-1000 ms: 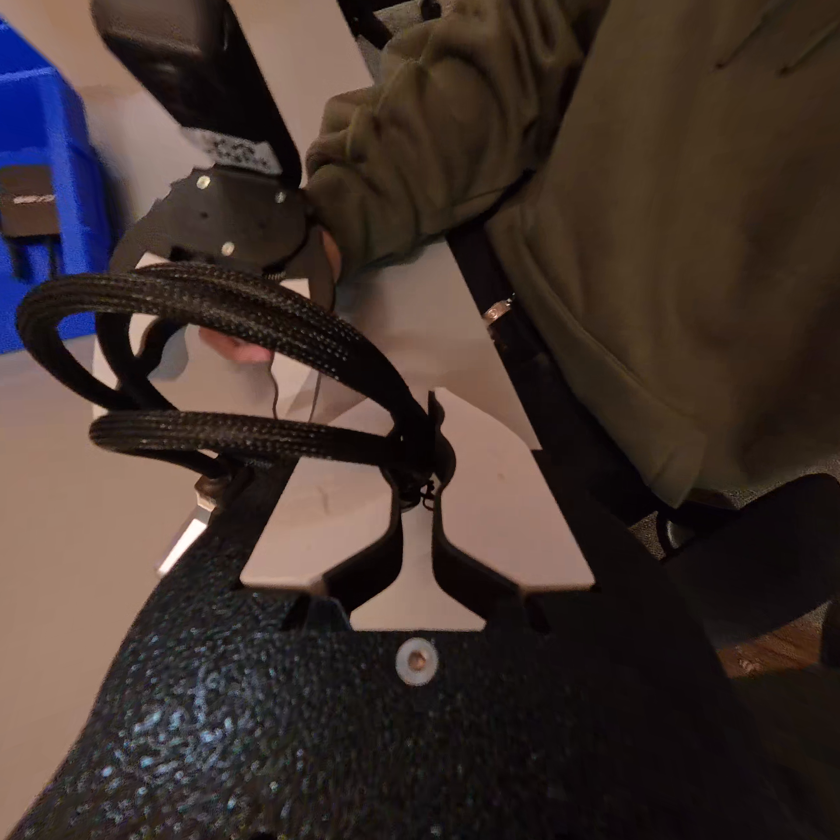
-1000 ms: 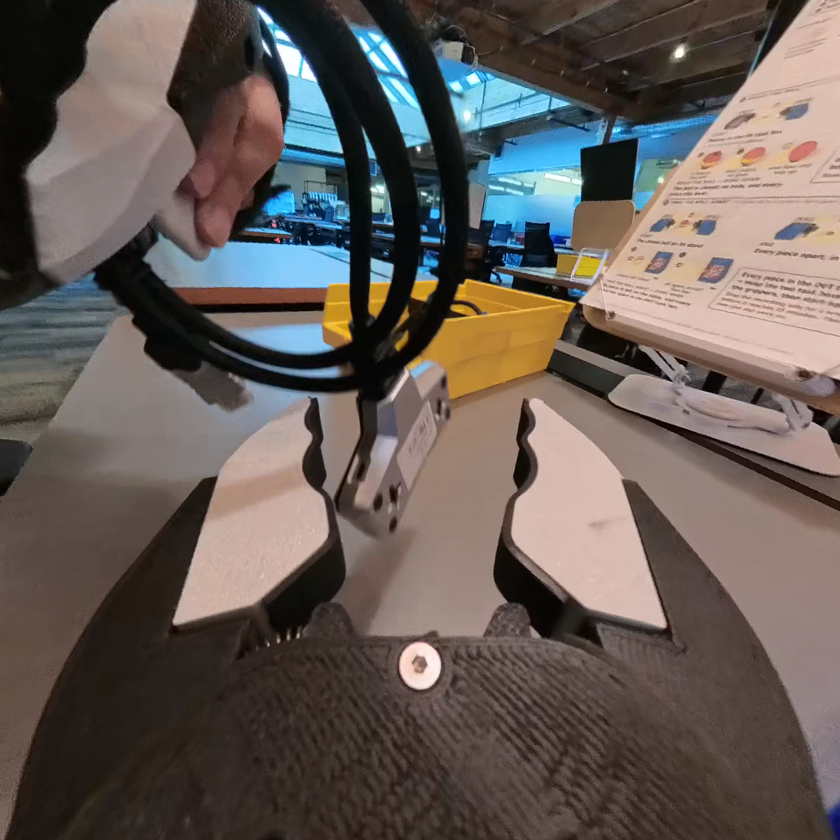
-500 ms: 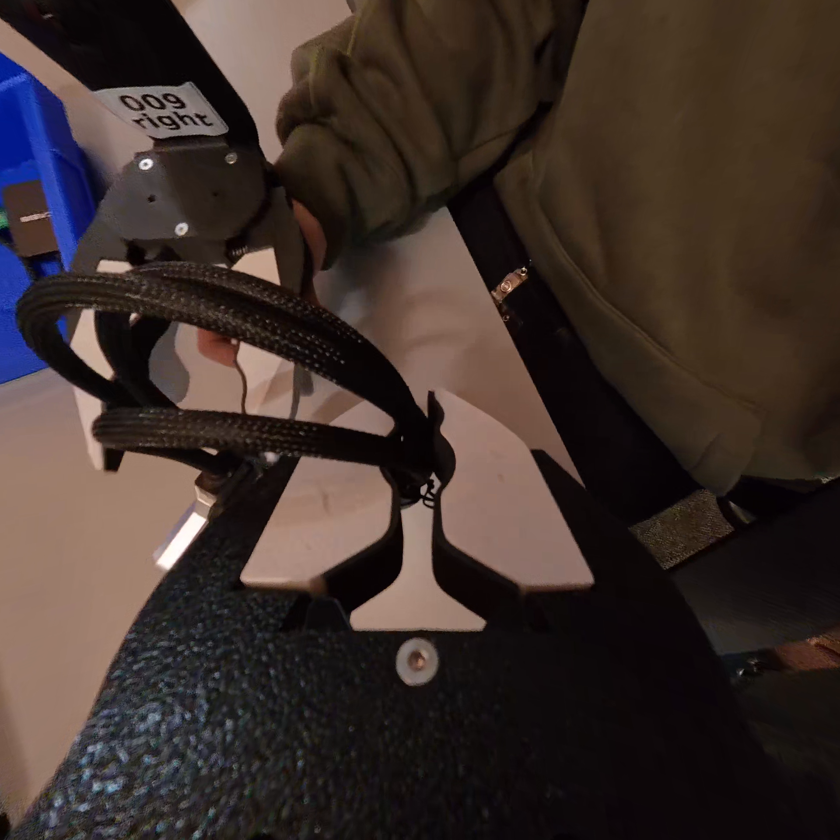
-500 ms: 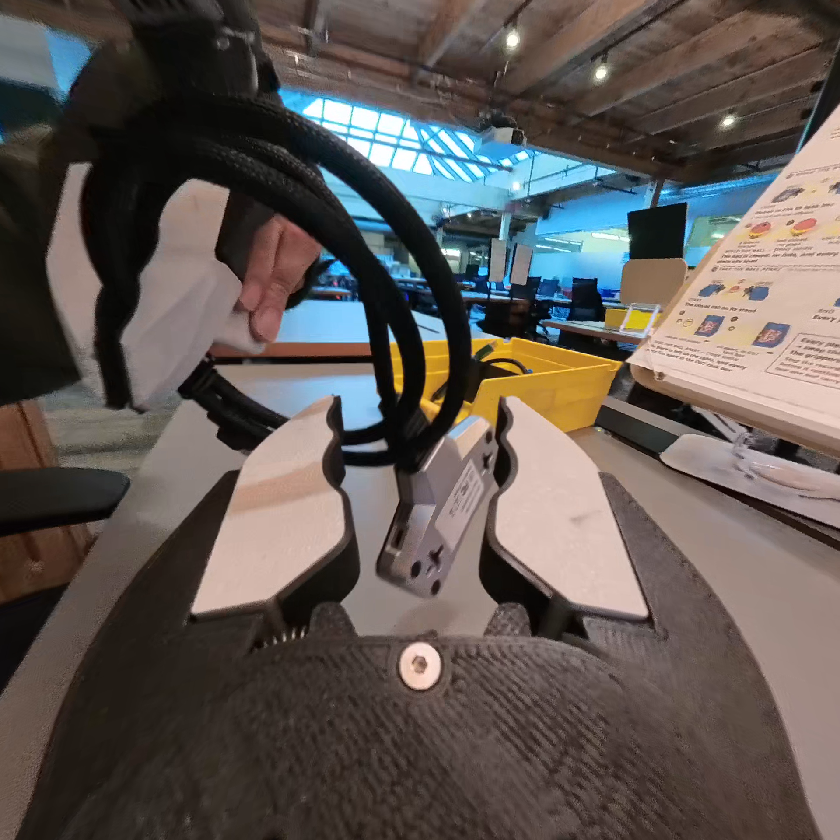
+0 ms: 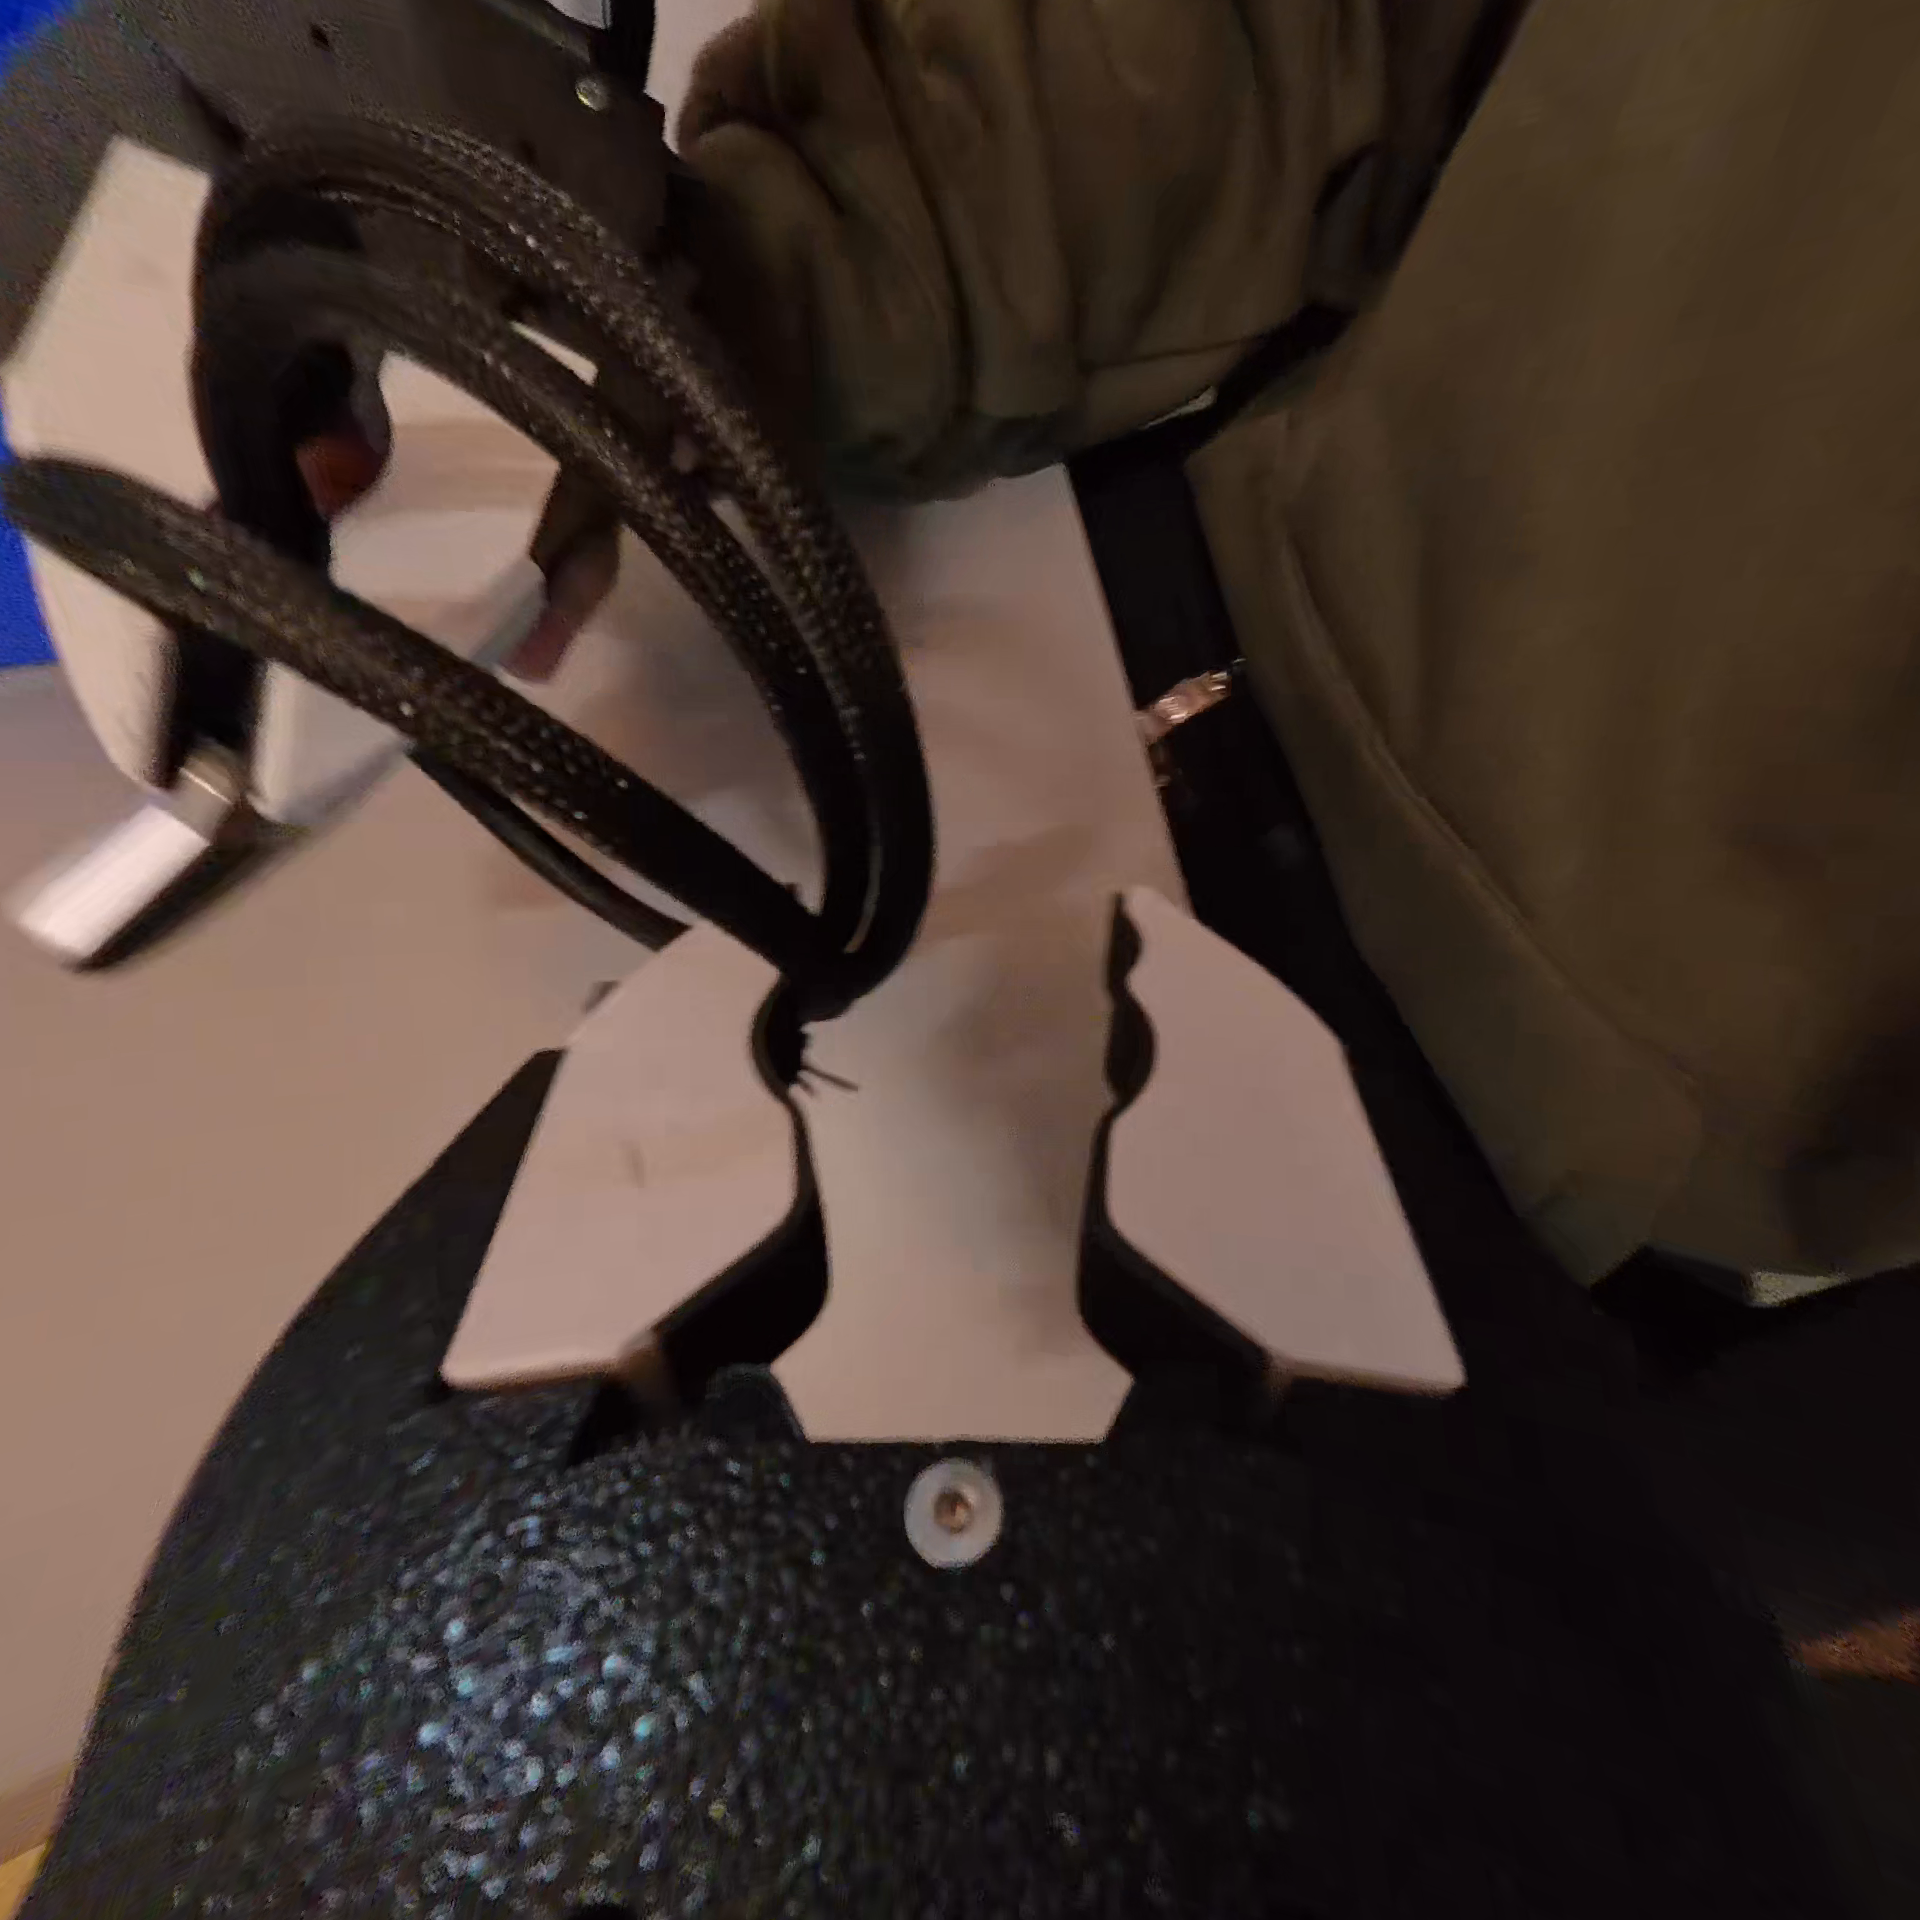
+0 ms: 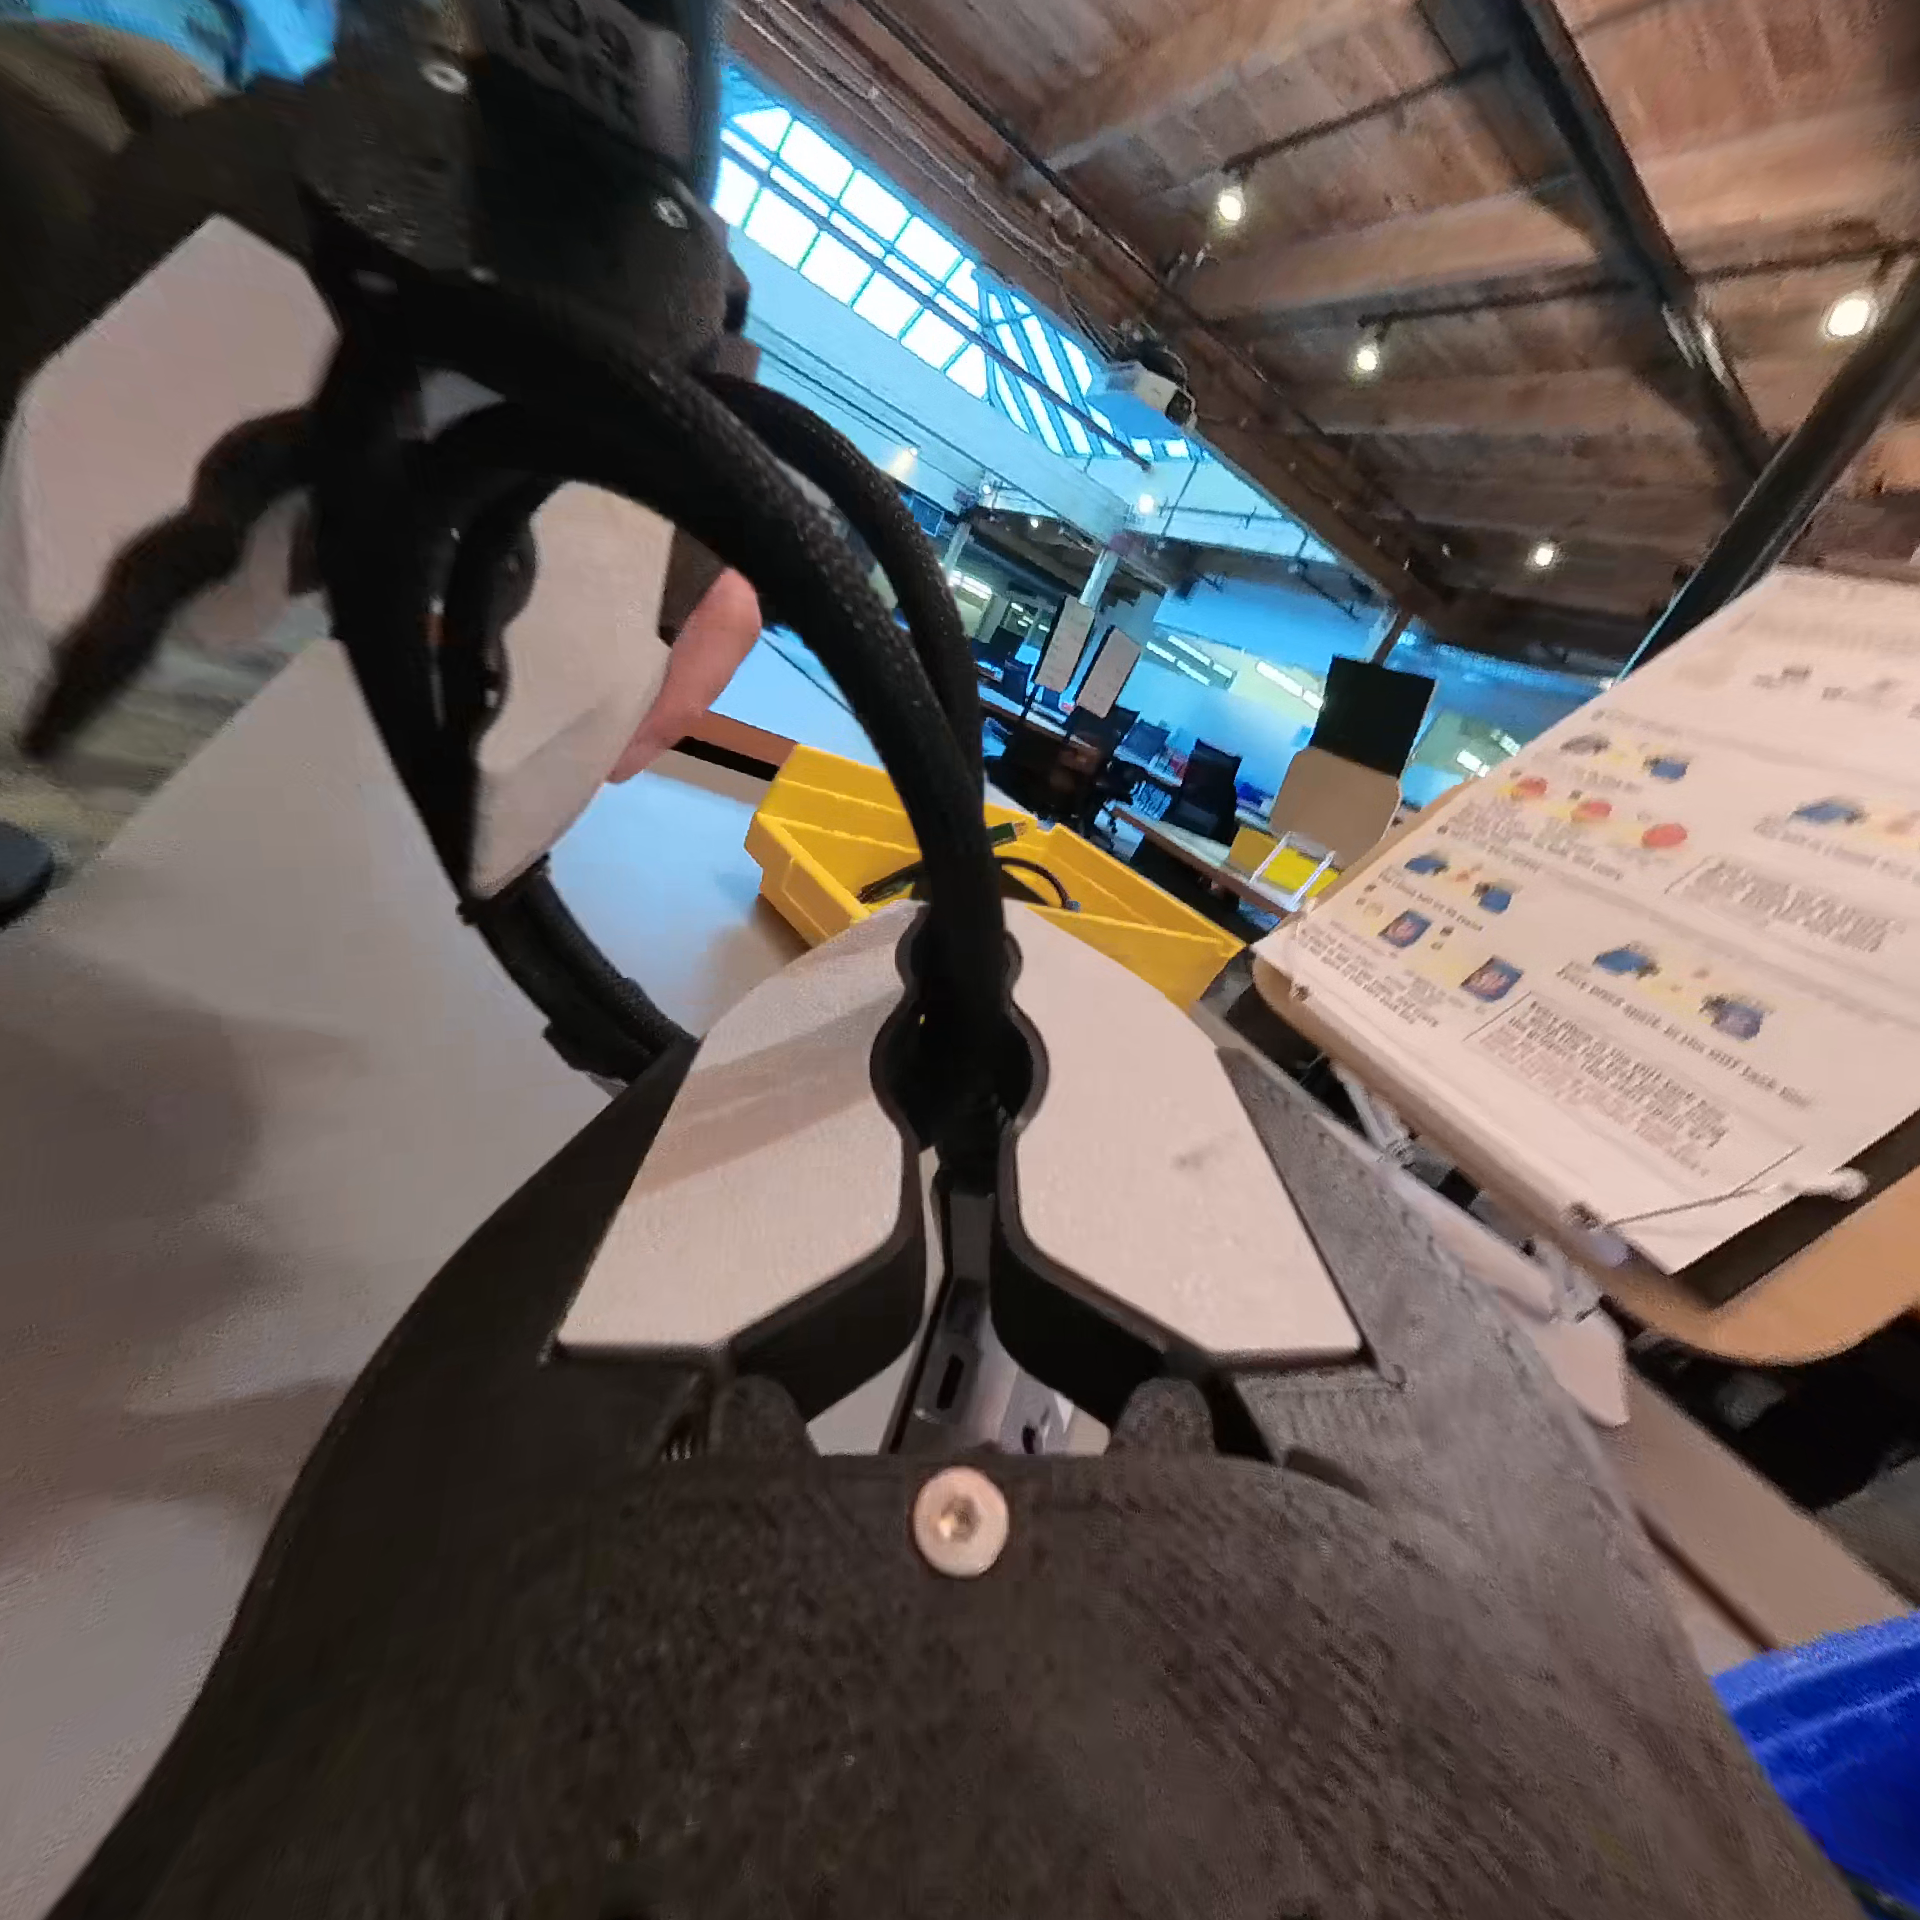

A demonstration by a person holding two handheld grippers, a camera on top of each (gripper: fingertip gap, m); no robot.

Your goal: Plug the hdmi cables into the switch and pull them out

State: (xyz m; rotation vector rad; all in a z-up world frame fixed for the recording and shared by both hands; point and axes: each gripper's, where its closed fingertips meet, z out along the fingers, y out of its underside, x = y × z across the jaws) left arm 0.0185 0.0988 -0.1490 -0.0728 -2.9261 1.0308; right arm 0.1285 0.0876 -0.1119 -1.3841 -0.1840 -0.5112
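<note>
Black braided HDMI cables [image 6: 831, 582] loop up from a silver switch [image 6: 987, 1382]. My right gripper [image 6: 961, 925] is shut: the switch sits deep between its fingers and the cables pass up through the notch at its tips. My left gripper [image 5: 925, 935] is open. The cable bundle [image 5: 727, 540] only rests against the notch of its left finger [image 5: 644, 1143]. A loose silver plug end [image 5: 114, 883] hangs at the far left of the left wrist view, blurred. The two grippers are close together above the grey table [image 6: 260, 1039].
A yellow bin [image 6: 1122, 914] with small parts stands behind the right gripper. A printed sheet on a stand [image 6: 1610, 935] is at the right, with a blue bin [image 6: 1829, 1745] at the near right. A person's olive sleeve [image 5: 987, 260] and body fill the right of the left wrist view.
My left gripper has opened and let go of the cable bundle. My right gripper has closed around the switch and its cables, which now sit deeper between its fingers.
</note>
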